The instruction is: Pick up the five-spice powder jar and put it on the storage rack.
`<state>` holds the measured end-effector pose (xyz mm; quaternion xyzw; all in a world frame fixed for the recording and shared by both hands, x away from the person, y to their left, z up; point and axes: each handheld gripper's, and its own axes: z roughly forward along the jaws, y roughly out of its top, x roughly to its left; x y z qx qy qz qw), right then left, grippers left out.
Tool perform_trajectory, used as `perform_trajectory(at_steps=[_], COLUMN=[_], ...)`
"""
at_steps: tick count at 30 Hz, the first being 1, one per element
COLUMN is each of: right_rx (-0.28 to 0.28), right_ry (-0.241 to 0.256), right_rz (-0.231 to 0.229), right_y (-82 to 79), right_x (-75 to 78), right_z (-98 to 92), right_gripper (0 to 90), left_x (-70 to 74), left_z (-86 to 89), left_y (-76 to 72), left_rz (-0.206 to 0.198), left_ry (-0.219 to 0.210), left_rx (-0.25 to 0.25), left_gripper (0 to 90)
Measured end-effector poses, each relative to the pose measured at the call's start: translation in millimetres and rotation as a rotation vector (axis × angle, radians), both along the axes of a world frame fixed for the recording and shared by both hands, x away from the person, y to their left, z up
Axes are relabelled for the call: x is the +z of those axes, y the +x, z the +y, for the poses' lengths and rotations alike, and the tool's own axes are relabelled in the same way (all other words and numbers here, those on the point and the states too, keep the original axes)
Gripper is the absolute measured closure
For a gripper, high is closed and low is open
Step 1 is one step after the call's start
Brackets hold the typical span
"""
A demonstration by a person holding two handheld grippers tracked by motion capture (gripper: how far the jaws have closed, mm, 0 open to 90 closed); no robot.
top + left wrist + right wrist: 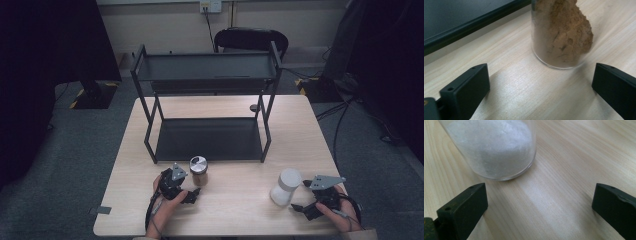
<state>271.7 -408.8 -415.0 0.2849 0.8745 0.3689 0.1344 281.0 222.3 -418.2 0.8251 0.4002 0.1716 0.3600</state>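
A glass jar of brown powder (199, 171) with a silver lid stands upright on the table, just in front of the black rack. My left gripper (194, 192) is open, close behind the jar and apart from it; in the left gripper view the brown jar (560, 35) stands just ahead of the wide jaws. A jar of white powder (286, 186) with a white lid stands at the front right. My right gripper (298, 207) is open beside it, and the white jar (495, 146) sits ahead and left of its jaws, untouched.
A black two-shelf metal rack (207, 107) stands at the middle back of the wooden table (235, 200), both shelves bare. A black chair (250, 39) is behind the table. Cables lie on the floor to the right.
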Motion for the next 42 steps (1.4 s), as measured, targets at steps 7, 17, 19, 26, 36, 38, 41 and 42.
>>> perform_trajectory(at_steps=[7, 17, 19, 26, 36, 38, 41, 42], right_rx=[0.000, 0.000, 0.000, 0.000, 0.000, 0.000, 0.000, 0.000], right_ry=[0.000, 0.000, 0.000, 0.000, 0.000, 0.001, 0.000, 0.001], right_rz=[0.000, 0.000, 0.000, 0.000, 0.000, 0.000, 0.000, 0.000], right_y=[0.1, 0.0, 0.0, 0.0, 0.0, 0.0, 0.0, 0.0], right_x=[0.0, 0.0, 0.0, -0.1, 0.0, -0.1, 0.0, -0.1], right_z=[-0.1, 0.0, -0.1, 0.0, -0.1, -0.1, -0.1, -0.1], right_gripper=[0.0, 0.0, 0.0, 0.0, 0.0, 0.0, 0.0, 0.0], left_x=[1.6, -0.6, -1.7, -2.5, -7.1, -9.6, -11.4, -11.8], left_z=[2.5, 3.1, 2.7, -3.0, -7.1, -5.7, -5.3, -5.6], left_y=[1.3, 6.9, 8.3, 12.6, 15.1, 15.1, 16.2, 16.0], left_rz=[0.002, 0.009, 0.009, 0.000, -0.013, -0.017, -0.020, -0.023], left_ry=[-0.041, -0.095, -0.106, -0.118, -0.138, -0.158, -0.169, -0.171], left_rx=[-0.016, -0.031, -0.031, -0.023, -0.005, 0.002, 0.002, 0.003], left_gripper=[1.4, 1.5, 1.4, 1.5, 4.4, 5.8, 7.2, 8.1])
